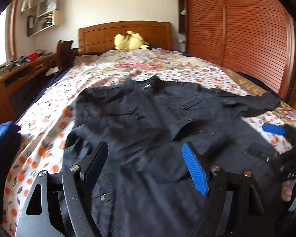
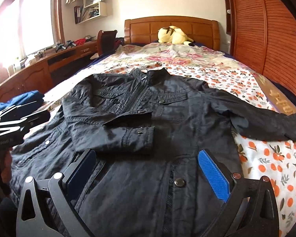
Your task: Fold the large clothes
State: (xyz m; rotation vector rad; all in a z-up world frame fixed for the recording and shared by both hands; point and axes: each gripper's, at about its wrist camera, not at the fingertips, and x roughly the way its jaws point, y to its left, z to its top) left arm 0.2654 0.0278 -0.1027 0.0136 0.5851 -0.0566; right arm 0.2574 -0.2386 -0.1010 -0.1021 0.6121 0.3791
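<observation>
Lettering on a gold strip (image 2: 280, 100) at the bed's right edge is too blurred to read. Spread front-up on the floral bedspread (image 2: 266, 158), the dark jacket (image 2: 157, 122) has one sleeve folded across its chest, the other stretched toward the wardrobe. Left hand-held gripper (image 1: 148, 165) and right hand-held gripper (image 2: 148, 173) both gape above its hem, gripping nothing.

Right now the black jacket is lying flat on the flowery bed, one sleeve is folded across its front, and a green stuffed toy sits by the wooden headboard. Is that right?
Almost. The stuffed toy is pale yellow, not green; the right wrist view shows it clearly. The rest holds: the black snap-button jacket lies flat on the flowery bedspread, one sleeve is folded across its front, and the toy sits by the wooden headboard.
</observation>
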